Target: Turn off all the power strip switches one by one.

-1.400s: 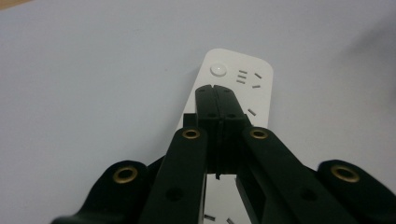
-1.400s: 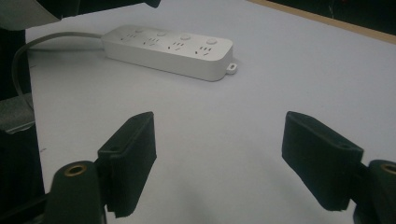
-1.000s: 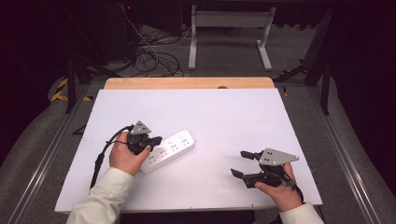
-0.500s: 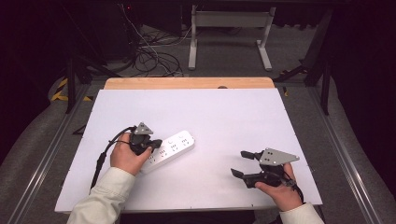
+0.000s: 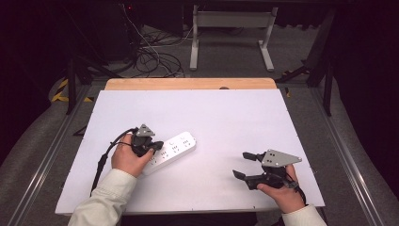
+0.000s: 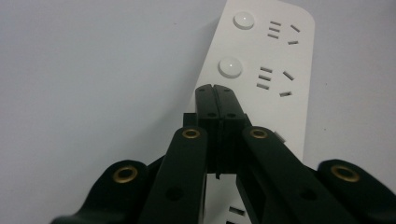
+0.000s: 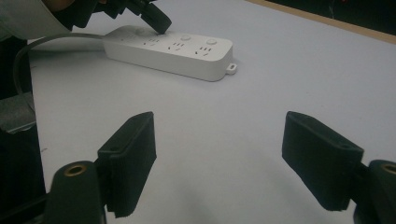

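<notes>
Nothing has shifted since the earlier frames: both hands and the power strip [image 5: 173, 149] lie just where they were. That white strip sits on the white table [image 5: 226, 117], left of its middle and slanted, its far end pointing toward the wooden edge [image 5: 188, 84] at the back. Its top carries a row of round white buttons [image 6: 230, 67], each beside a set of socket slots; no brand name, label or writing can be read on it in any view. A small lug [image 7: 230, 68] sticks out from one end, seen in the right gripper view.

On the strip's near half rests the left gripper [image 5: 157, 146], its jaws pressed together with nothing between them. In the left gripper view the joined tips come down on the strip just below one button, by the strip's edge. A black cable [image 5: 101, 160] trails from this gripper back past the person's cream sleeve [image 5: 106, 200].

Well apart from the strip, toward the table's near right corner, the right gripper [image 5: 243, 165] is held low over bare table, its jaws spread wide and empty, pointing toward the strip.
</notes>
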`<state>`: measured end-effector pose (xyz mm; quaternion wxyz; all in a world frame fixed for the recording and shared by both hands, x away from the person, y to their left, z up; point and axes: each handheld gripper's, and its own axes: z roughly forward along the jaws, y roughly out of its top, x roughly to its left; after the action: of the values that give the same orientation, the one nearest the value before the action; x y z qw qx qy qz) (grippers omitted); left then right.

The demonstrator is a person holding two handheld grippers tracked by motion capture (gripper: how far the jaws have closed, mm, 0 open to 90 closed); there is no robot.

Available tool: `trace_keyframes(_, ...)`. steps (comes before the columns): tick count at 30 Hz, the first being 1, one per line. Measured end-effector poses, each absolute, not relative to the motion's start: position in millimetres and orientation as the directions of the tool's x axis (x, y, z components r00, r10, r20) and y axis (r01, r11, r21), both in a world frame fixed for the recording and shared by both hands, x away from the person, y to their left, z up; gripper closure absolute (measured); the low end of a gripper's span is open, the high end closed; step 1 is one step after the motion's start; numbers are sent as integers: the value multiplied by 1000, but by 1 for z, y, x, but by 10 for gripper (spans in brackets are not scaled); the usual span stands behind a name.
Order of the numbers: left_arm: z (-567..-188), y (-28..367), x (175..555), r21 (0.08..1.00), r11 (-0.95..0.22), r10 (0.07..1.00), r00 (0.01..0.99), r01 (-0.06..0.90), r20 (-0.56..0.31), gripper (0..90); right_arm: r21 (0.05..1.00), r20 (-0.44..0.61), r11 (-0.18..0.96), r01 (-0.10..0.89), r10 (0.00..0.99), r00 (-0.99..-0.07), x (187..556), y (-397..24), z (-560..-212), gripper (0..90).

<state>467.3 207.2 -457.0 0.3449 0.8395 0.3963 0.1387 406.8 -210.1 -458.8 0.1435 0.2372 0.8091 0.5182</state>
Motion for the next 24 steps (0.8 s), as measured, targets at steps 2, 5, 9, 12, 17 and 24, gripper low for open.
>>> trace_keyframes(2,-457,207,467,688,-446,762,646,572,-43,900,907,13,350,234,532,-846,407,-210,-459,266)
trace_keyframes(5,-458,206,467,684,-452,761,647,572,-38,900,907,13,350,233,531,-847,407,-210,-459,266)
trace_keyframes(9,-458,207,467,684,-446,760,647,577,-50,900,908,13,349,232,530,-848,406,-210,-458,267)
trace_keyframes(12,-458,206,467,684,-453,759,650,572,-41,900,907,10,352,231,531,-847,406,-210,-458,266)
trace_keyframes(17,-458,206,467,684,-449,762,646,574,-43,900,908,11,351,231,530,-848,406,-210,-458,266)
trace_keyframes(24,-458,203,465,681,-448,770,637,579,-36,900,907,11,353,232,530,-848,406,-210,-459,266)
